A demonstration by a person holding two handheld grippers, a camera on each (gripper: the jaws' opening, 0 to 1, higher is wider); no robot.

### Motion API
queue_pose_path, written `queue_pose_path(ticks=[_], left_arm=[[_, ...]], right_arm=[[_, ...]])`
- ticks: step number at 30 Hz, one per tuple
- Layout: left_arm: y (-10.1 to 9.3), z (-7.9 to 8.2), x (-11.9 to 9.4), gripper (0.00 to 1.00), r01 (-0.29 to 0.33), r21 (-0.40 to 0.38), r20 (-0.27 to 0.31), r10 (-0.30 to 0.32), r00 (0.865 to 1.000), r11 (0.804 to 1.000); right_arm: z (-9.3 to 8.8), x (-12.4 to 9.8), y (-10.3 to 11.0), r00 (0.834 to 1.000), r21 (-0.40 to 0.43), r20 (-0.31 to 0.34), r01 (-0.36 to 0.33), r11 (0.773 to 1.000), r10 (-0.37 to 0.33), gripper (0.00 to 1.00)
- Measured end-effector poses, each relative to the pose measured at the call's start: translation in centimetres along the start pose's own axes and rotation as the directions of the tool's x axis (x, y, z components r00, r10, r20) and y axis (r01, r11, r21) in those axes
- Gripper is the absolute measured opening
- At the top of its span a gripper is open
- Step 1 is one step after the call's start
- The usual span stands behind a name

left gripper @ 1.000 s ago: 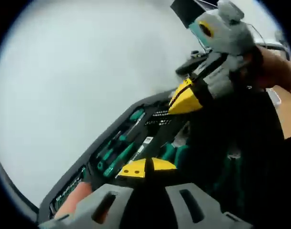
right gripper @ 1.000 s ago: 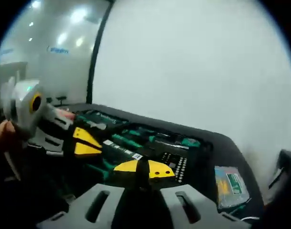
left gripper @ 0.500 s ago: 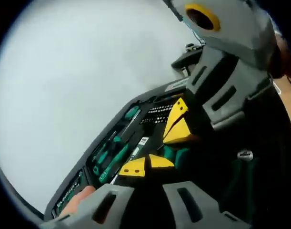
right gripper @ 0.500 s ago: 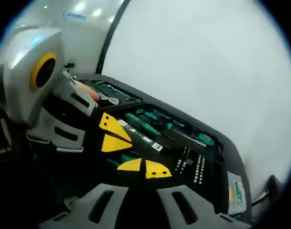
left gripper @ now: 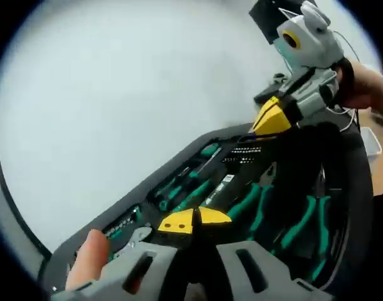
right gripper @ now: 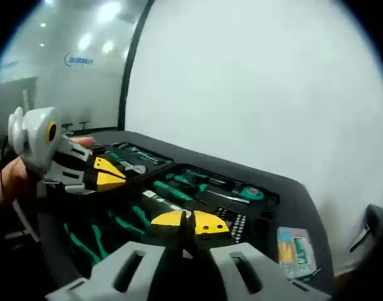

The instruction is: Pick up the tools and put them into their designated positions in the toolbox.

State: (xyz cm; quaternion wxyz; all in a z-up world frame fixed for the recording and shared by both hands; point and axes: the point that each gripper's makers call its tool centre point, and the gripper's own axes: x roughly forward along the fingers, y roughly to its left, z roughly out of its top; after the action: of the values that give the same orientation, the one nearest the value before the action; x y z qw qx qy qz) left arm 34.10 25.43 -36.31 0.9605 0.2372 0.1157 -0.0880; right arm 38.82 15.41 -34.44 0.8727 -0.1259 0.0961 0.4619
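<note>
Left tool (left gripper: 192,221): yellow tips meet at the bottom of the left gripper view, jaws together, nothing visible between them. It sits low over the open toolbox (left gripper: 147,175). A person's finger (left gripper: 88,258) shows at the lower left beside the grey jaw housing.

Right tool (right gripper: 186,222): yellow tips also meet, jaws together with only a thin dark seam, nothing held. In the left gripper view it comes in from the upper right (left gripper: 271,119), tips together, held by a hand (left gripper: 367,91), raised above the far end of the toolbox and apart from it. In the right gripper view the left tool appears at the left (right gripper: 108,175), tips together, held by a hand (right gripper: 9,179), just over the near-left part of the tray.

Toolbox: black case lying open on a white desk (right gripper: 254,81). Green-handled screwdrivers (right gripper: 172,191) lie side by side in the slots of the middle compartment. Green-handled pliers (left gripper: 298,222) sit in the compartment nearest the right edge in the left gripper view. A bit rack (right gripper: 232,219) with rows of small bits lies just beyond the right tool's tips. A small packet (right gripper: 291,251) with a green and orange label rests on the black flap to the right of the tray.
</note>
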Motion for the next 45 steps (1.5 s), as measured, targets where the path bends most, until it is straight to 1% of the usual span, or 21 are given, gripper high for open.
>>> queue_pose_path(ticks=[9,12,17,20,21,24,26,28,31,33,35,36,37,38,39,40,41,42,43,44,45], left_arm=[[-0.8,-2.6,2.0,0.00,0.001,0.032,-0.059,0.001,0.998,0.999],[-1.1,-2.7,2.6,0.00,0.022,0.050,-0.061,-0.019,0.998,0.999],[-1.3,-2.7,3.0,0.00,0.086,0.124,-0.095,-0.075,0.993,0.988],[-1.5,-2.4,2.4,0.00,0.071,0.092,-0.066,-0.065,0.996,0.993],[-1.2,-2.3,1.8,0.00,0.061,0.087,-0.054,-0.057,0.997,0.994],[4.2,-1.0,-1.6,0.00,-0.126,0.115,0.047,0.121,0.991,0.985],[8.4,-0.9,-4.6,0.00,-0.202,0.009,0.111,0.200,0.973,0.979],[13.8,-1.7,-8.1,0.06,-0.317,-0.061,0.194,0.323,0.926,0.946],[19.0,-4.6,-12.7,0.14,-0.426,-0.126,0.266,0.444,0.856,0.896],[20.6,-7.8,-14.6,0.14,-0.444,-0.208,0.258,0.487,0.834,0.871],[21.3,-8.6,-15.1,0.15,-0.413,-0.277,0.316,0.488,0.814,0.867],[21.8,-9.6,-15.5,0.15,-0.390,-0.382,0.308,0.513,0.801,0.838],[21.8,-10.1,-15.7,0.15,-0.374,-0.437,0.306,0.527,0.793,0.818],[22.2,-10.7,-16.0,0.15,-0.363,-0.498,0.319,0.556,0.768,0.787],[22.3,-11.1,-16.0,0.15,-0.396,-0.475,0.289,0.565,0.773,0.786],[22.5,-11.9,-16.5,0.15,-0.450,-0.439,0.212,0.576,0.789,0.778],[22.8,-11.4,-16.9,0.14,-0.453,-0.451,0.251,0.596,0.763,0.769],[22.8,-10.1,-17.1,0.14,-0.433,-0.456,0.331,0.600,0.728,0.777],[22.4,-9.7,-16.9,0.14,-0.417,-0.440,0.352,0.580,0.735,0.795],[22.0,-10.1,-16.4,0.14,-0.413,-0.416,0.331,0.558,0.761,0.810],[21.8,-10.1,-16.1,0.14,-0.409,-0.402,0.323,0.545,0.774,0.819]], right_arm=[[-4.1,4.5,3.7,0.989,-0.190,-0.142,-0.058,0.980,0.031,0.00],[-3.4,4.2,4.0,0.998,-0.270,-0.065,-0.018,0.963,0.001,0.00],[-3.5,4.1,4.4,0.996,-0.212,-0.082,-0.033,0.977,0.015,0.00],[-3.5,3.9,4.9,0.991,-0.159,-0.041,-0.129,0.979,0.124,0.00],[-3.8,3.1,4.1,0.987,-0.134,-0.079,-0.151,0.979,0.141,0.00],[0.1,0.5,-2.3,0.995,0.051,0.096,-0.017,0.999,0.012,0.00],[1.7,-1.9,-6.8,0.994,0.029,0.084,0.073,0.997,-0.075,0.14],[3.0,-3.9,-11.0,0.981,0.001,0.083,0.178,0.984,-0.178,0.23],[5.1,-7.9,-17.6,0.915,0.098,0.138,0.368,0.924,-0.379,0.25],[4.6,-9.9,-20.8,0.866,0.112,0.081,0.484,0.868,-0.494,0.30],[3.5,-11.0,-22.5,0.823,0.105,0.041,0.560,0.822,-0.567,0.33],[2.2,-11.5,-22.8,0.795,0.166,-0.008,0.599,0.783,-0.606,0.33],[1.1,-12.1,-23.1,0.758,0.328,-0.028,0.623,0.710,-0.652,0.31],[-0.2,-12.0,-22.6,0.766,0.419,-0.066,0.603,0.679,-0.640,0.26],[-2.7,-11.8,-21.6,0.794,0.491,-0.123,0.570,0.659,-0.595,0.20],[-4.4,-11.7,-21.1,0.798,0.515,-0.168,0.571,0.639,-0.579,0.20],[-6.9,-11.6,-20.4,0.789,0.529,-0.244,0.596,0.604,-0.564,0.20],[-8.2,-11.2,-19.8,0.793,0.525,-0.275,0.597,0.607,-0.543,0.20],[-9.1,-10.7,-19.3,0.804,0.524,-0.287,0.587,0.617,-0.521,0.20],[-9.8,-10.1,-18.8,0.820,0.559,-0.282,0.563,0.609,-0.498,0.20],[-10.5,-9.7,-18.3,0.826,0.598,-0.304,0.554,0.580,-0.475,0.21]])
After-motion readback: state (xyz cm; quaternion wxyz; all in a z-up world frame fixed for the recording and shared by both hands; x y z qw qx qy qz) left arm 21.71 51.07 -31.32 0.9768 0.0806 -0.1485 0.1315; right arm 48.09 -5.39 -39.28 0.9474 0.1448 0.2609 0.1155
